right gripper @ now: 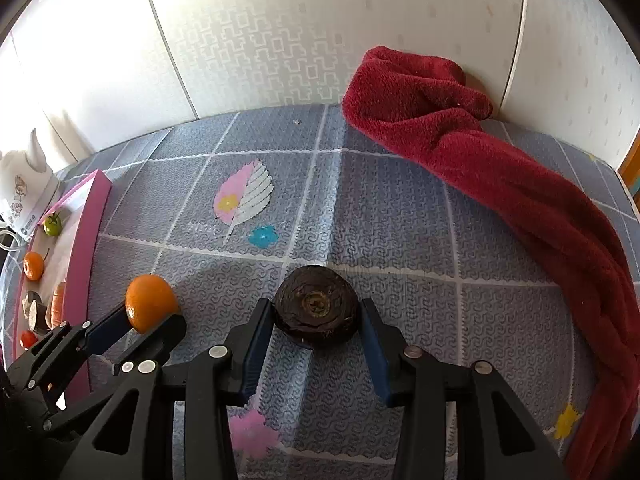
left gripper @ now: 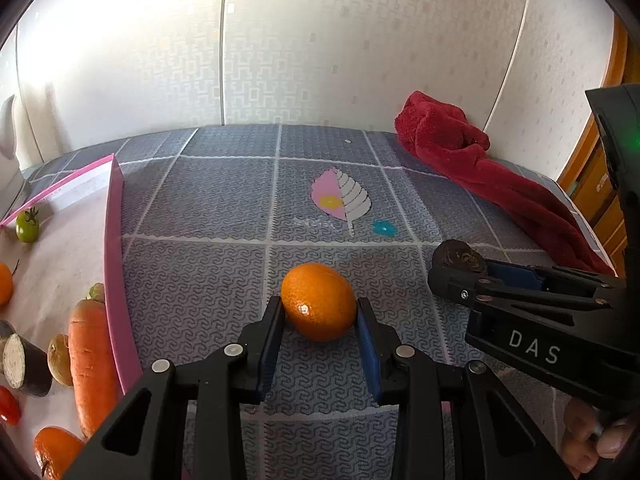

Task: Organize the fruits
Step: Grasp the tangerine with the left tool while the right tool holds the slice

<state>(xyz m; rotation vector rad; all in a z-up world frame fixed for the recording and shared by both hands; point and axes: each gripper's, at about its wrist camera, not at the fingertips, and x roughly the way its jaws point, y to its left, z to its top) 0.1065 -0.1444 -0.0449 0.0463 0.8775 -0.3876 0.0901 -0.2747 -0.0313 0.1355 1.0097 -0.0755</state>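
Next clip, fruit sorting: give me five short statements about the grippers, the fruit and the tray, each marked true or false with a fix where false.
1. The left gripper grips the round orange citrus fruit. True.
2. The right gripper is empty. False: it brackets a dark round root slice.
3. The long orange carrot lies inside the pink-walled tray. True.
4. The crumpled red towel covers the tray. False: it lies apart, by the wall.
5. A small green tomato sits in the tray. True.

Orange (left gripper: 318, 301) right of tray (left gripper: 114, 264)
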